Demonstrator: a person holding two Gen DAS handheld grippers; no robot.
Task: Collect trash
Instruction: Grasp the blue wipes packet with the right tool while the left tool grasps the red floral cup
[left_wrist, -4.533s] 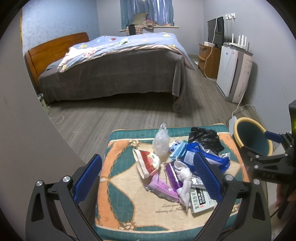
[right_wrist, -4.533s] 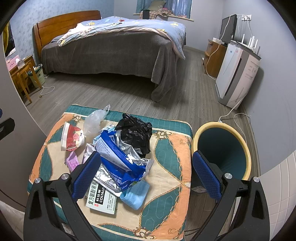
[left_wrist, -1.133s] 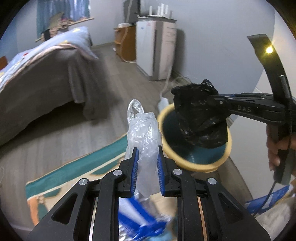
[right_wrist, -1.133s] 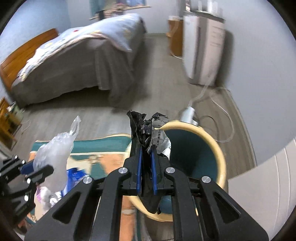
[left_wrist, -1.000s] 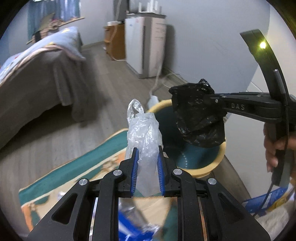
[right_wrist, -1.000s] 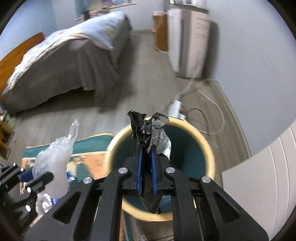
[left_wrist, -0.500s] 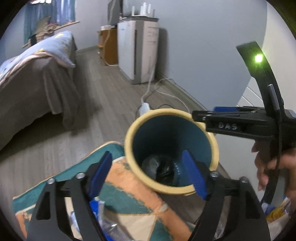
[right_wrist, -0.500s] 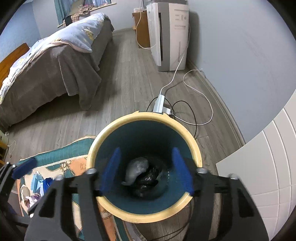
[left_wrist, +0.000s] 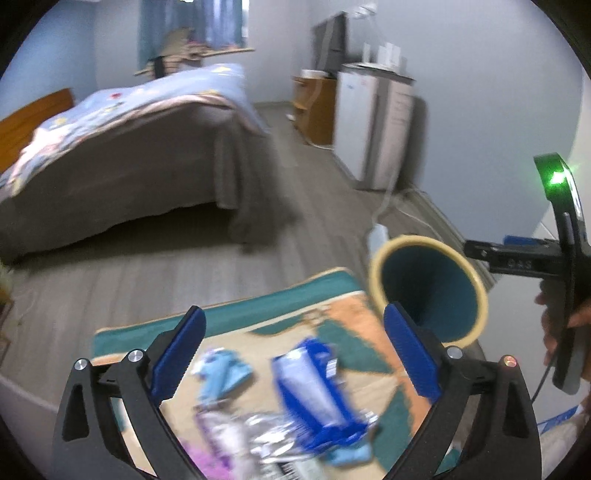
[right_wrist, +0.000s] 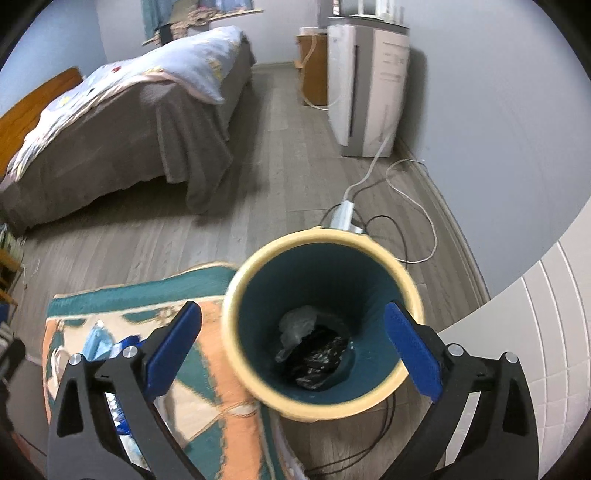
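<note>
Crinkled black bag (right_wrist: 317, 360) lay deep in the round bin (right_wrist: 236, 295), below the empty right gripper (right_wrist: 293, 347), jaws opening wide.

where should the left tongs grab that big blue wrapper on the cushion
Judging from the left wrist view, take the blue wrapper across its narrow width near the raised upper end, coming down from above. It lies long and fairly flat on the cushion, so a side approach would likely slide under nothing. The picture is blurred.
</note>
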